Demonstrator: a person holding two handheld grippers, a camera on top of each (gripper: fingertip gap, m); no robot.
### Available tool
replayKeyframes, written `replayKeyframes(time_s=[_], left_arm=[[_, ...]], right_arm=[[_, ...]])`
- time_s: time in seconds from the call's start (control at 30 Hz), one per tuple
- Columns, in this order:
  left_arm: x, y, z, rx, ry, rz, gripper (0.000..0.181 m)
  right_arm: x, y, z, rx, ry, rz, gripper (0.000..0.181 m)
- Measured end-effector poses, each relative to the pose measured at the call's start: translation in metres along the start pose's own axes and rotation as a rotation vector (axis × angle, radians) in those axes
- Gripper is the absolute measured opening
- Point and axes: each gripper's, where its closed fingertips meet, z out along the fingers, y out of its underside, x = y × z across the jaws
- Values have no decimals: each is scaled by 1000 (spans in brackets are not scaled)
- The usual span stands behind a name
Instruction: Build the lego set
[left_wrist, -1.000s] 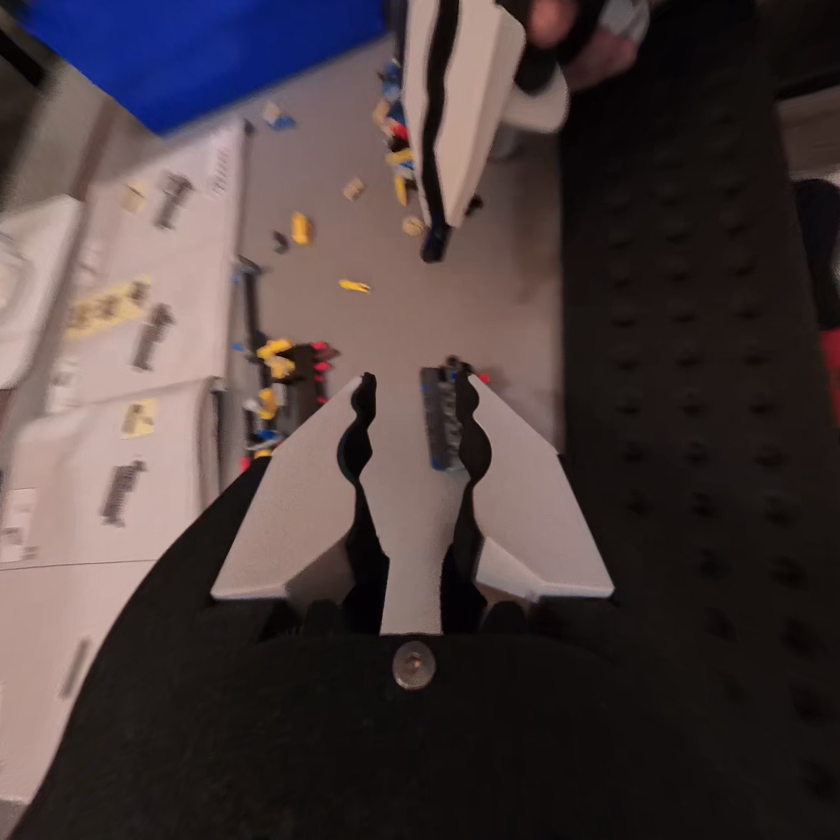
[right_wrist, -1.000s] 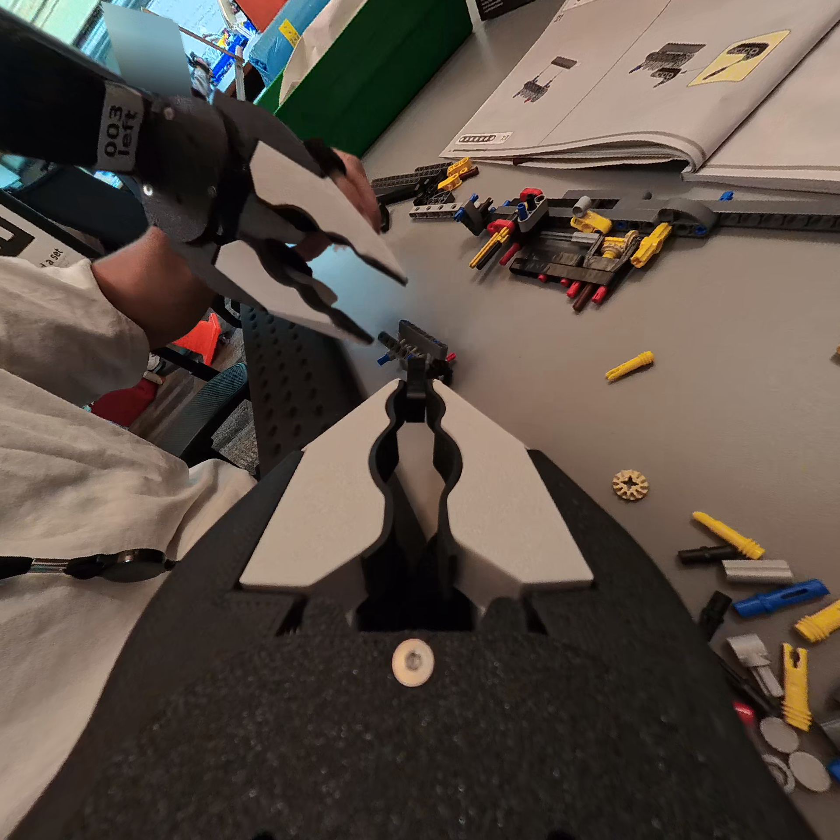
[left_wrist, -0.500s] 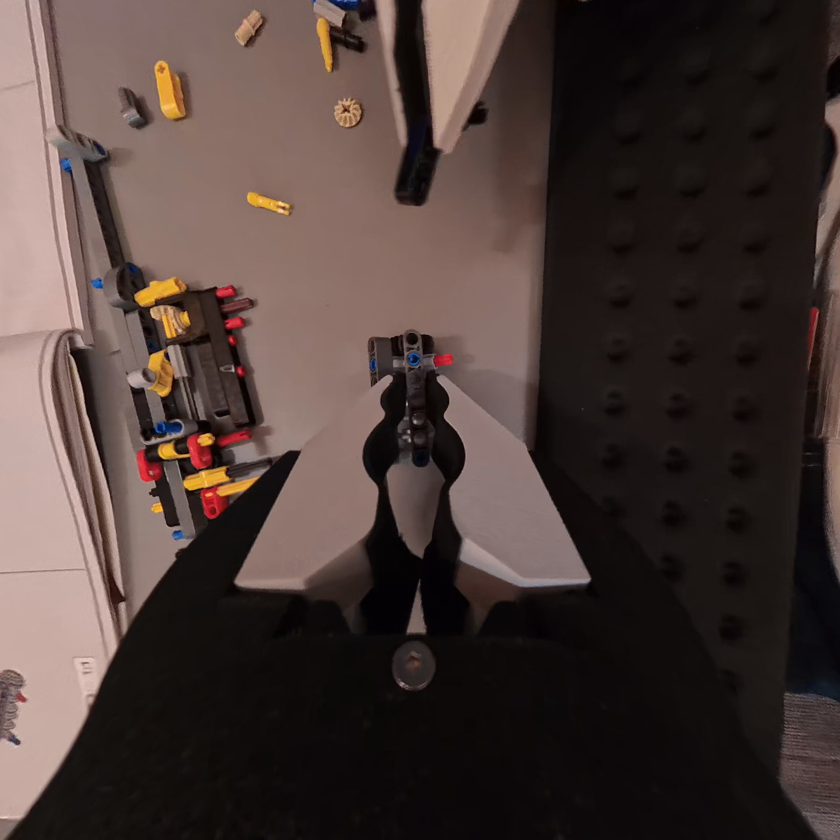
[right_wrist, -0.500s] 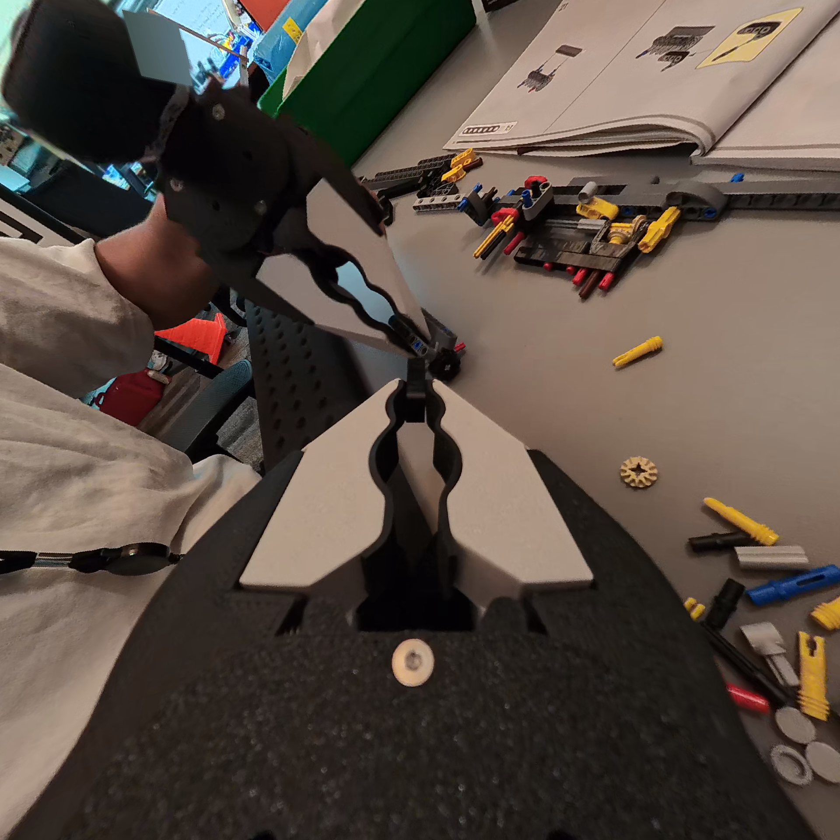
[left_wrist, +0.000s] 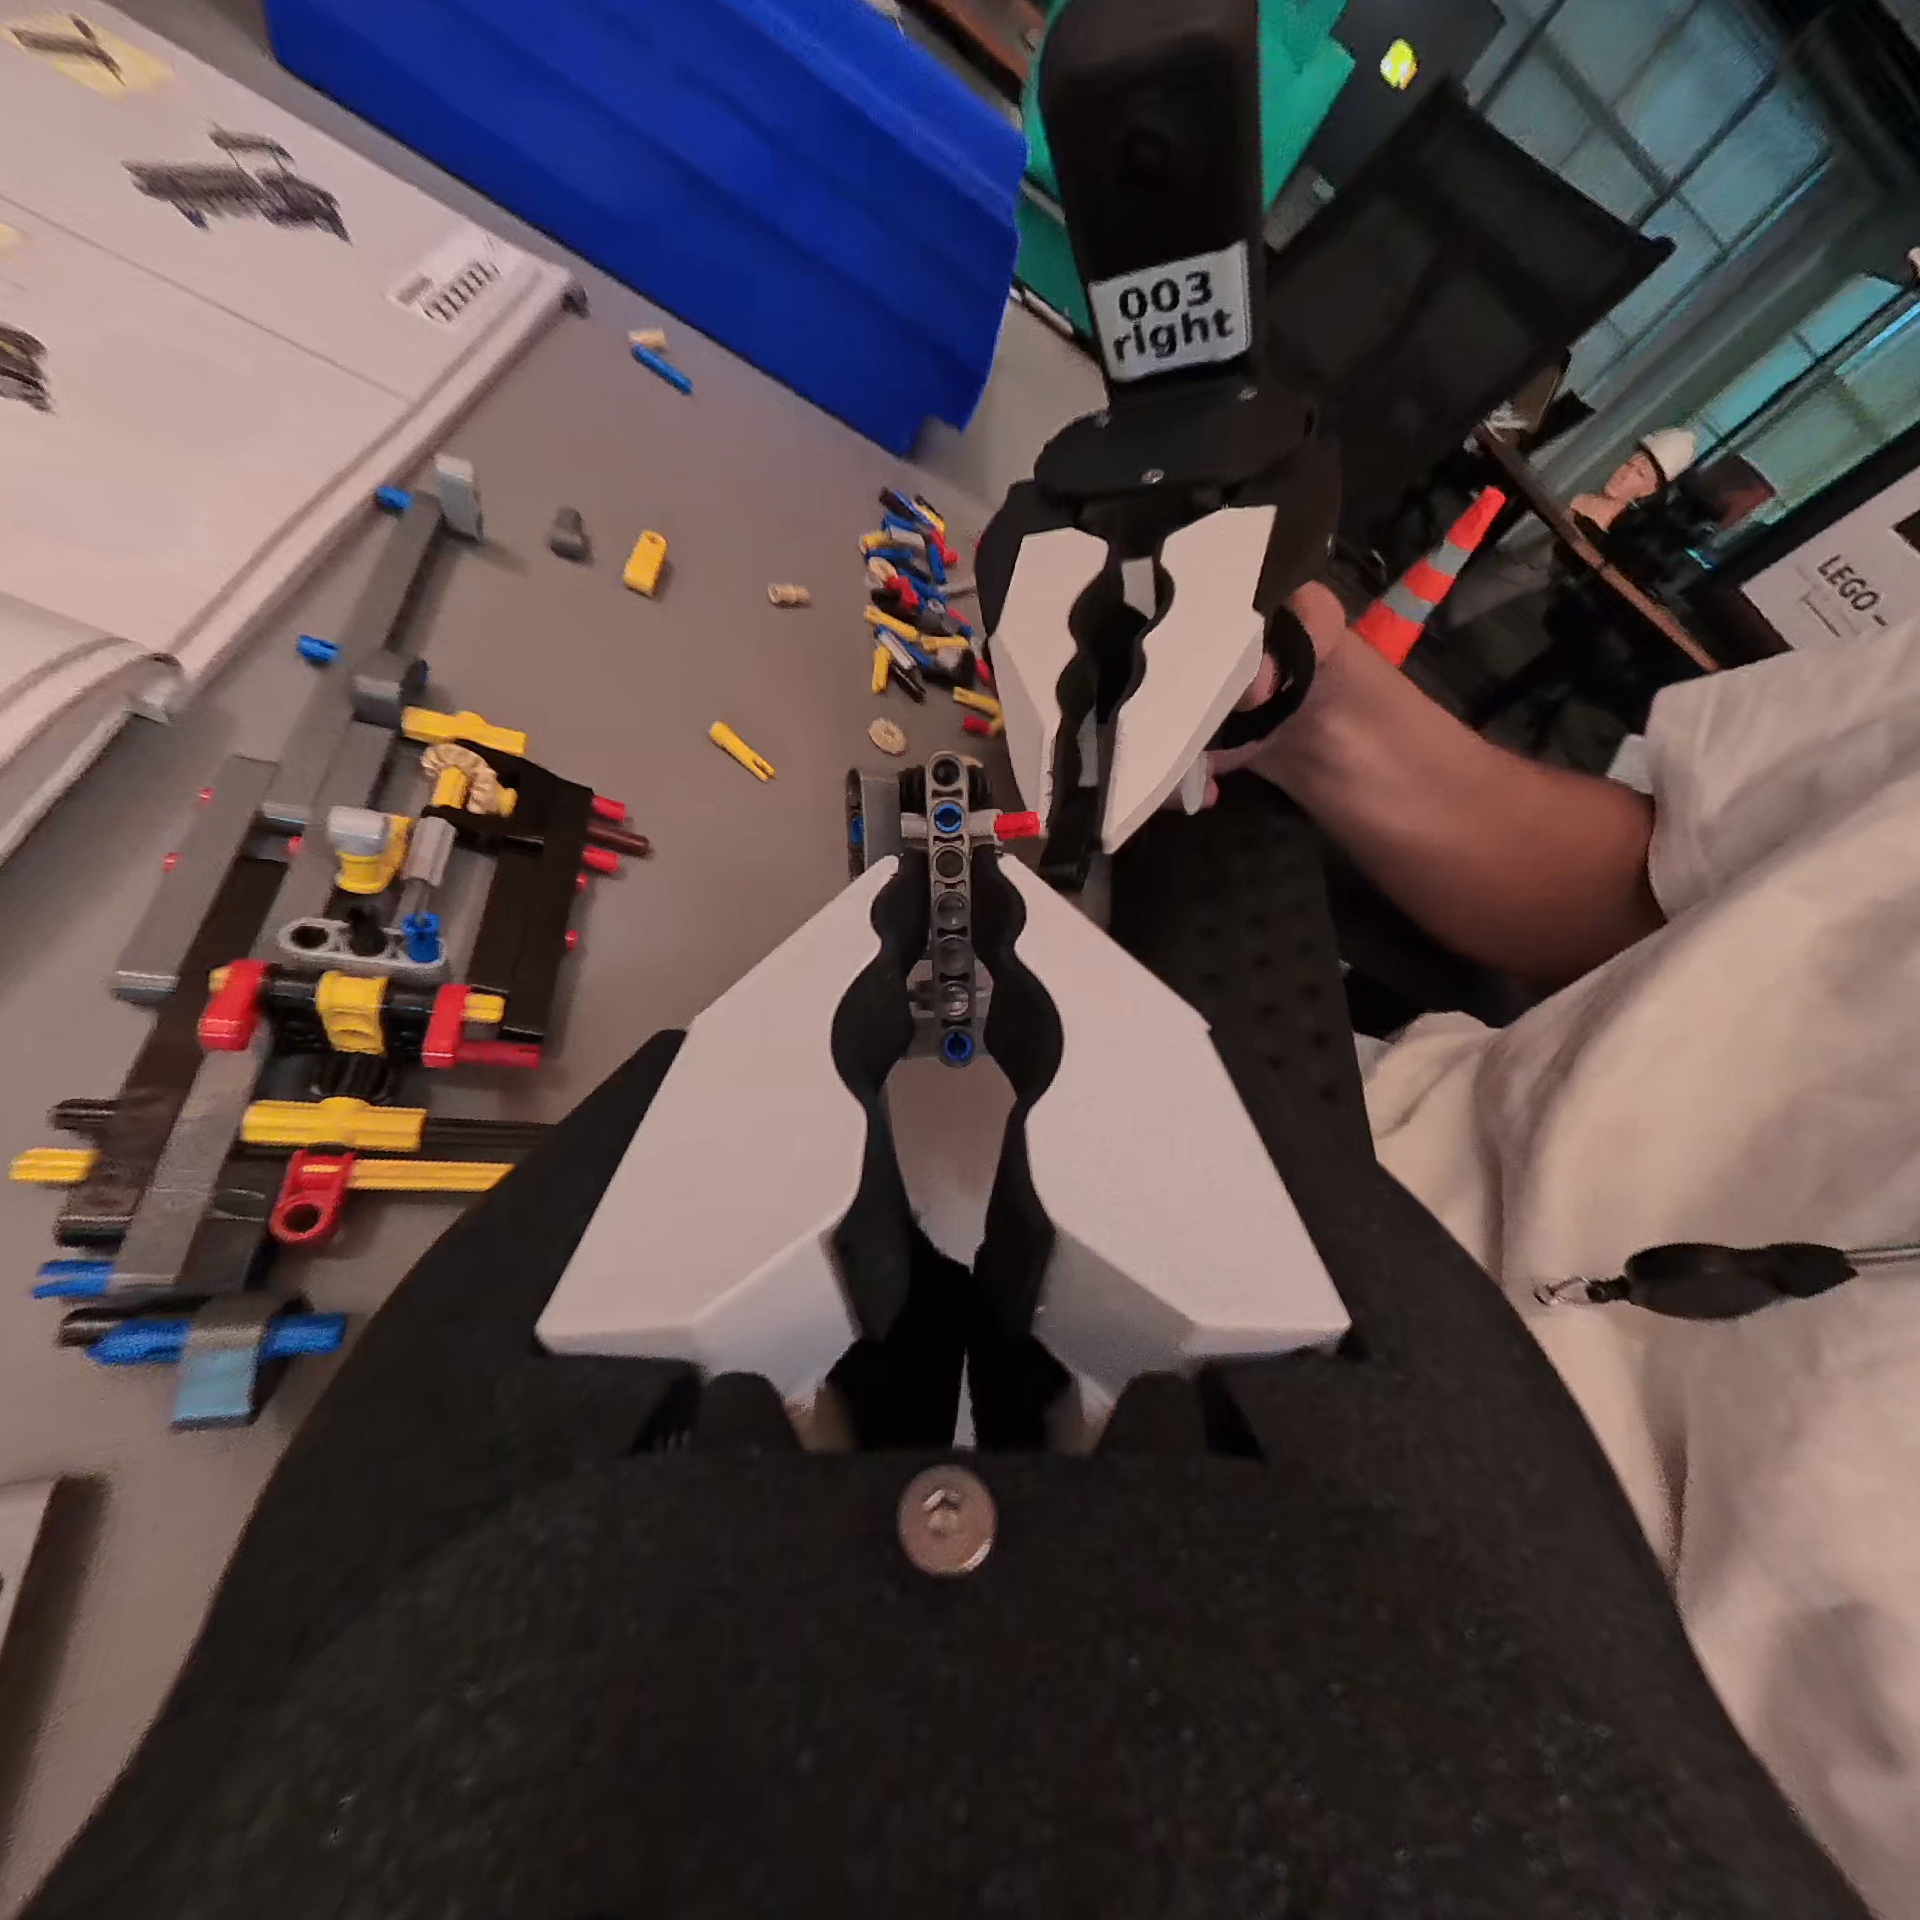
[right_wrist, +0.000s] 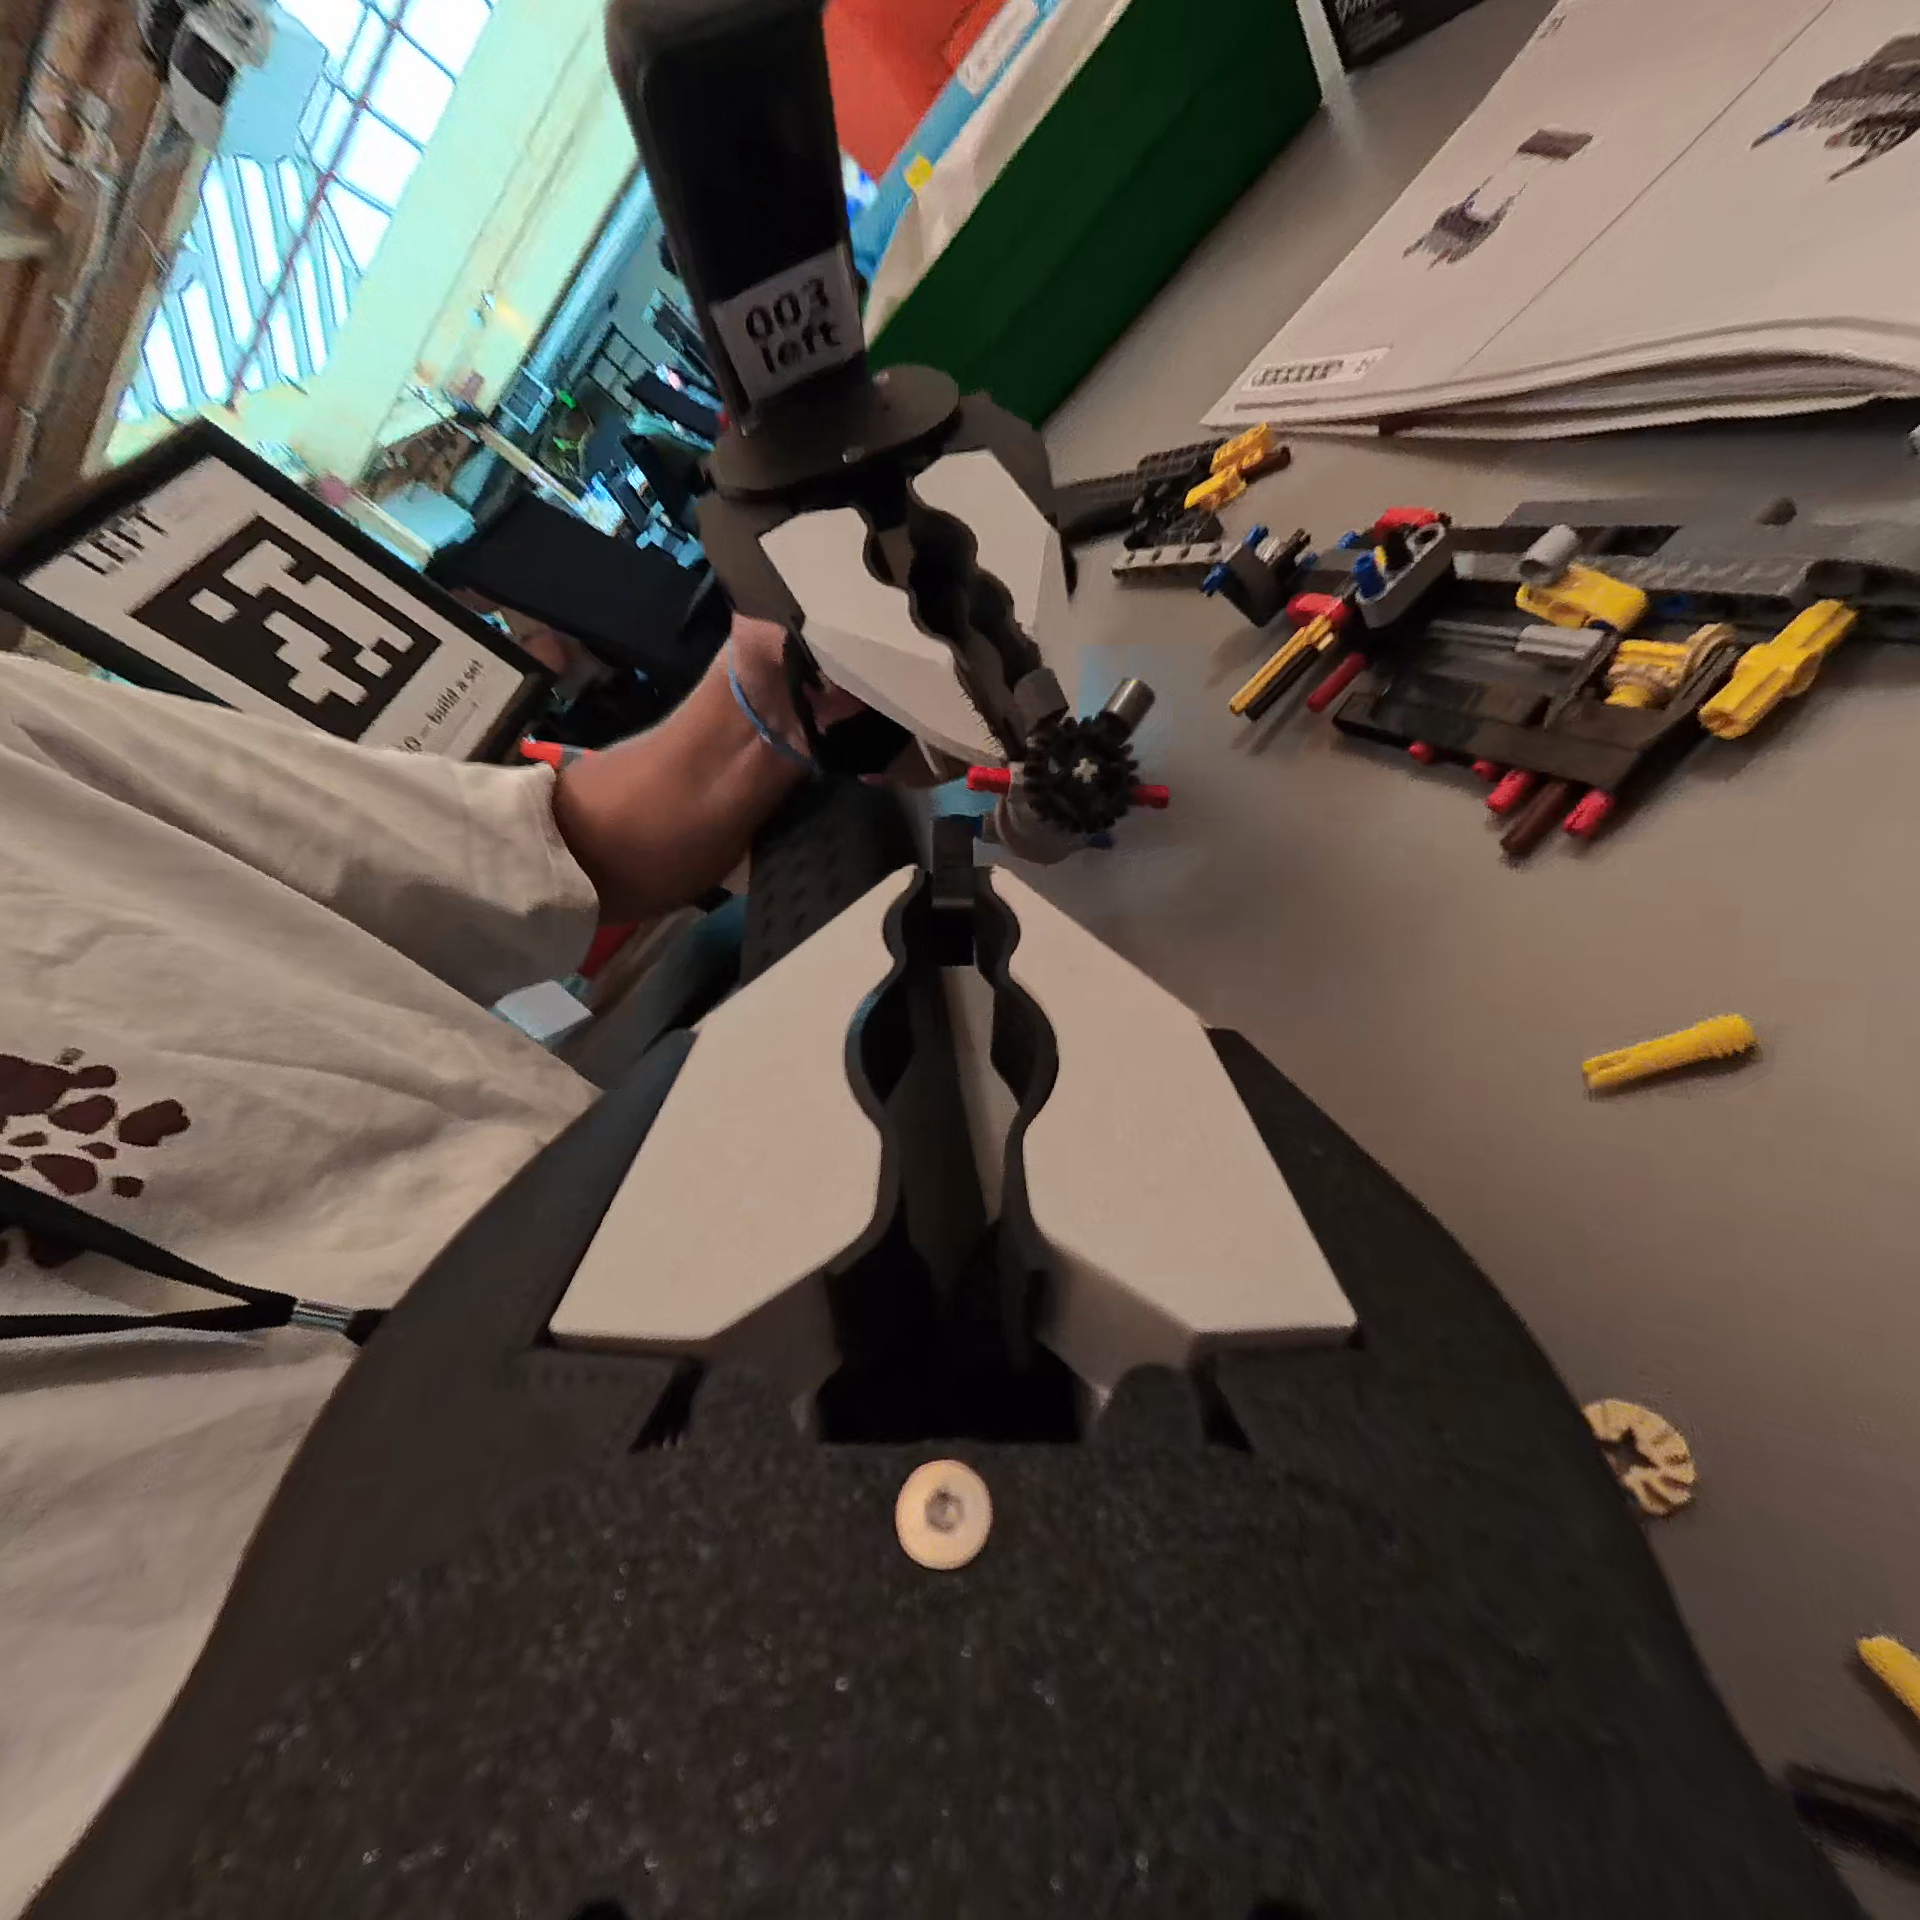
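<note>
My left gripper (left_wrist: 948, 868) is shut on a small grey beam sub-assembly (left_wrist: 948, 914) with blue pins and a red pin, held above the table. In the right wrist view the left gripper (right_wrist: 1013, 717) shows the sub-assembly's black gear (right_wrist: 1081, 774) and red pins facing me. My right gripper (right_wrist: 951, 878) is shut on a slim black piece (right_wrist: 951, 904), its tip just below and left of the gear. In the left wrist view the right gripper (left_wrist: 1081, 821) hangs point-down just right of the sub-assembly.
A partly built black, grey and yellow chassis (left_wrist: 343, 997) (right_wrist: 1558, 644) lies on the grey table beside open instruction booklets (left_wrist: 208, 312) (right_wrist: 1662, 260). Loose pieces (left_wrist: 920, 613), a yellow pin (right_wrist: 1668, 1051) and a tan gear (right_wrist: 1642, 1455) lie about. A blue bin (left_wrist: 675, 177) stands behind. The tips of both grippers are at nearly the same place.
My left gripper closed on the sub-assembly and lifted it off the table, tilting upward. My right gripper kept the black piece and now sits close to the sub-assembly.
</note>
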Motion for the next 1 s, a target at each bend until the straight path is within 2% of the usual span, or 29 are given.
replayKeyframes(time_s=[0.1,0.23,0.57,0.83,1.0], left_arm=[[-5,-6,-5,58,-32,-2,7],[-7,-7,-5,84,-43,-18,7],[-10,-3,-3,73,-51,-25,7],[-9,2,0,20,-60,43,7],[-12,15,2,-75,-126,182,7]], right_arm=[[-2,-14,-4,77,-26,17,7],[1,-18,-1,98,-11,13,7],[7,-20,0,107,-3,47,7],[7,-12,5,46,1,48,7],[13,3,7,-86,14,37,7]])
